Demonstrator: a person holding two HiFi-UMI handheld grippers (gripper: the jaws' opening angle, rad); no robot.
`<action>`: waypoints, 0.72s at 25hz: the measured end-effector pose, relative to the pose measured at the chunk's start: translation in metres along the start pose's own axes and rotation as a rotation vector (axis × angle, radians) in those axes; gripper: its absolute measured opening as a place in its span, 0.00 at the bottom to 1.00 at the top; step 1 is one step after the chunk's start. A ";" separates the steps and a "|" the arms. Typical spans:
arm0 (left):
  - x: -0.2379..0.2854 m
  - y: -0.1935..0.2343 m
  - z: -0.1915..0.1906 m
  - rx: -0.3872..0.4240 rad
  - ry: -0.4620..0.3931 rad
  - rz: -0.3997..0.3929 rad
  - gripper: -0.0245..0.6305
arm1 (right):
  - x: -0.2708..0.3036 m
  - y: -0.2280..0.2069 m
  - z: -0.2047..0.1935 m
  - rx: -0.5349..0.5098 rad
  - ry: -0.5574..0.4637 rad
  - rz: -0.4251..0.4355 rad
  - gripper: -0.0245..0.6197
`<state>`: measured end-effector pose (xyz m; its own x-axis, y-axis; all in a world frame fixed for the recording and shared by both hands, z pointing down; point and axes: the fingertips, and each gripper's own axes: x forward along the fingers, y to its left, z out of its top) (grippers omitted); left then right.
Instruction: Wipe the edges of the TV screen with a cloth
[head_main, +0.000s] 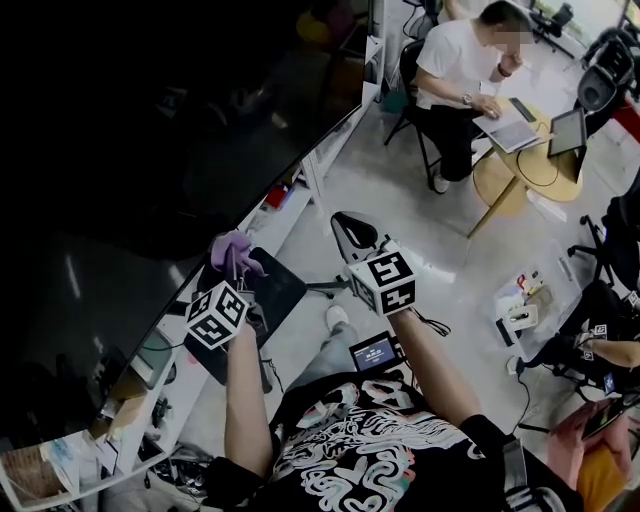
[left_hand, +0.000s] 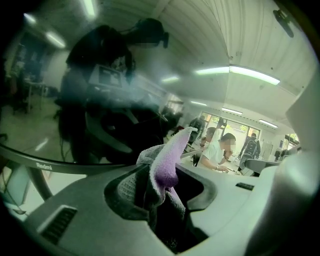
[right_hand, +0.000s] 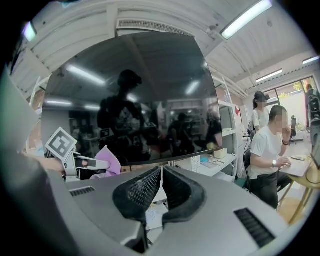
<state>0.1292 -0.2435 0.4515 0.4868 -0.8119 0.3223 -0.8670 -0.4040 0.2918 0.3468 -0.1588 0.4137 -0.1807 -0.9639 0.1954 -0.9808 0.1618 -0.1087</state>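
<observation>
The big dark TV screen (head_main: 150, 130) fills the left of the head view. Its lower bezel (left_hand: 45, 165) runs across the left gripper view. My left gripper (head_main: 238, 264) is shut on a purple cloth (head_main: 232, 248), held just below the screen's bottom edge. The cloth (left_hand: 167, 160) sticks up out of the jaws, bunched. In the right gripper view, the TV (right_hand: 135, 95) stands ahead, with the left gripper's cloth (right_hand: 107, 162) under its lower left edge. My right gripper (head_main: 355, 238) hangs apart over the floor, jaws shut on nothing (right_hand: 161, 187).
A white shelf unit (head_main: 305, 185) runs under the TV with small items on it. A black seat (head_main: 265, 290) lies below the left gripper. A person sits at a round wooden table (head_main: 520, 170) at the back right. Office chairs (head_main: 600, 80) and floor clutter (head_main: 520, 305) are on the right.
</observation>
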 end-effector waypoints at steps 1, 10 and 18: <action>0.001 -0.002 0.000 0.000 0.000 -0.008 0.27 | 0.002 -0.001 0.001 0.000 0.001 0.000 0.09; 0.019 -0.016 0.004 -0.048 0.002 -0.057 0.27 | 0.020 -0.004 -0.001 0.011 0.017 0.015 0.09; 0.033 -0.036 0.005 -0.076 0.006 -0.087 0.27 | 0.019 -0.018 0.002 0.026 0.016 0.000 0.09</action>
<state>0.1761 -0.2580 0.4473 0.5611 -0.7722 0.2981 -0.8106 -0.4398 0.3865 0.3608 -0.1802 0.4169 -0.1821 -0.9604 0.2111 -0.9786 0.1560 -0.1341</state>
